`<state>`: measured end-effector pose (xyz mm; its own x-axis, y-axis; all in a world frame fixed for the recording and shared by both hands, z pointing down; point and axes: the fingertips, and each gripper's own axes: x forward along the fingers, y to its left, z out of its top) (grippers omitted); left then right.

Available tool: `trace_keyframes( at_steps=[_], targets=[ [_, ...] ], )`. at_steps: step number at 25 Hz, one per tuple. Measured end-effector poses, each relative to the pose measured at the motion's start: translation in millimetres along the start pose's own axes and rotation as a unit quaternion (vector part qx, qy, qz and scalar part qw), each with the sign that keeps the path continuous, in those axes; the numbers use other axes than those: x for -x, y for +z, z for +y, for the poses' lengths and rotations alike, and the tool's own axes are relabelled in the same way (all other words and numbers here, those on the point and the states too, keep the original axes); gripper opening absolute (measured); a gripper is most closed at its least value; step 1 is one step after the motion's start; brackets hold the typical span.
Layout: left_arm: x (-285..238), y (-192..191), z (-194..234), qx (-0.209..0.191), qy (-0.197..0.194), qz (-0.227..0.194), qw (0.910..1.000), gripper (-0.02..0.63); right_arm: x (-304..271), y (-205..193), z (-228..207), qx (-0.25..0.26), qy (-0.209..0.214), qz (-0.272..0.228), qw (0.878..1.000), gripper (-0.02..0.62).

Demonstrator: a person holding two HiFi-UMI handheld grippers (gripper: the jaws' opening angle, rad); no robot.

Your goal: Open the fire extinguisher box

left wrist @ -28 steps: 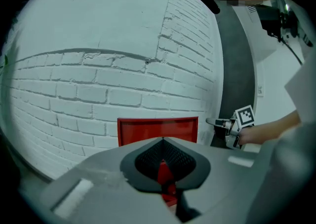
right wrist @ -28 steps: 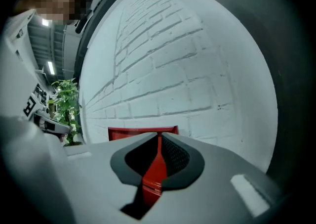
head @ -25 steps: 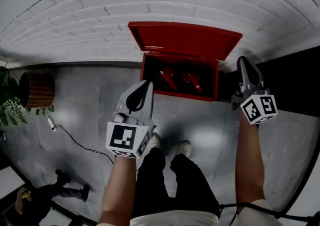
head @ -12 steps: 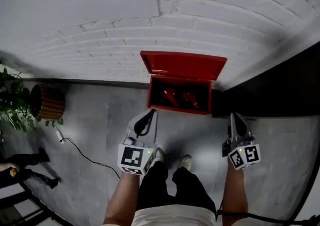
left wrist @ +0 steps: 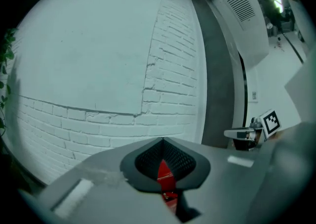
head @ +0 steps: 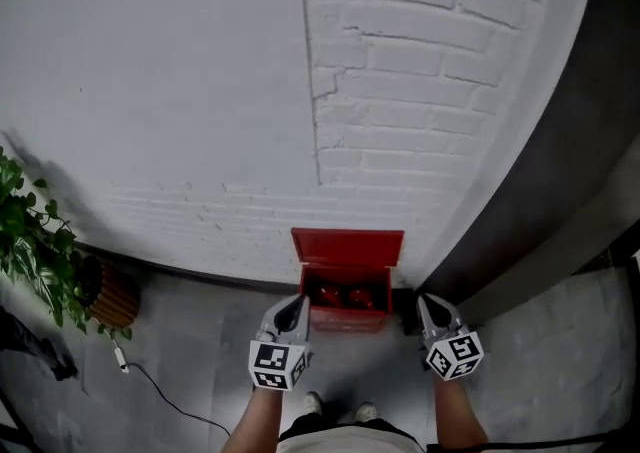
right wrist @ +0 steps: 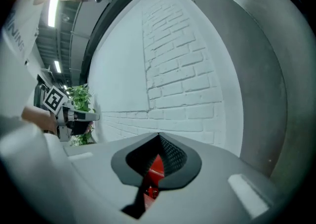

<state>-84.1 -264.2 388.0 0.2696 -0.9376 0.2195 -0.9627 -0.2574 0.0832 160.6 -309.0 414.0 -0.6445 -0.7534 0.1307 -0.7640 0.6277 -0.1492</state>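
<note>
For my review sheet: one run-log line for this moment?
box: lid up, extinguishers inside | left gripper: shut, empty | right gripper: shut, empty

Grey floor (head: 200, 346) bears a red box (head: 347, 321) (lid up), seemingly a planter (head: 116, 298).

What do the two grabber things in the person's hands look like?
They match. The left gripper and right gripper are grey shells that narrow to a pointed beak, lined inside with black dimpled pads. Each carries a white cube printed with black square markers. The forearms are bare, with no sleeves showing.
</note>
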Motion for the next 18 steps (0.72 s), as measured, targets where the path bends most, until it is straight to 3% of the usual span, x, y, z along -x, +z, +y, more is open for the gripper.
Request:
trace_keyframes(
  at_steps=[18],
  targets=[
    [26.8, 65.0, -36.9, -0.023, -0.034, -0.037, 0.9985, 0.006, 37.4, 101.1, 46.8, 0.024, 0.013, -0.037, 0.999, 0.006]
  ],
)
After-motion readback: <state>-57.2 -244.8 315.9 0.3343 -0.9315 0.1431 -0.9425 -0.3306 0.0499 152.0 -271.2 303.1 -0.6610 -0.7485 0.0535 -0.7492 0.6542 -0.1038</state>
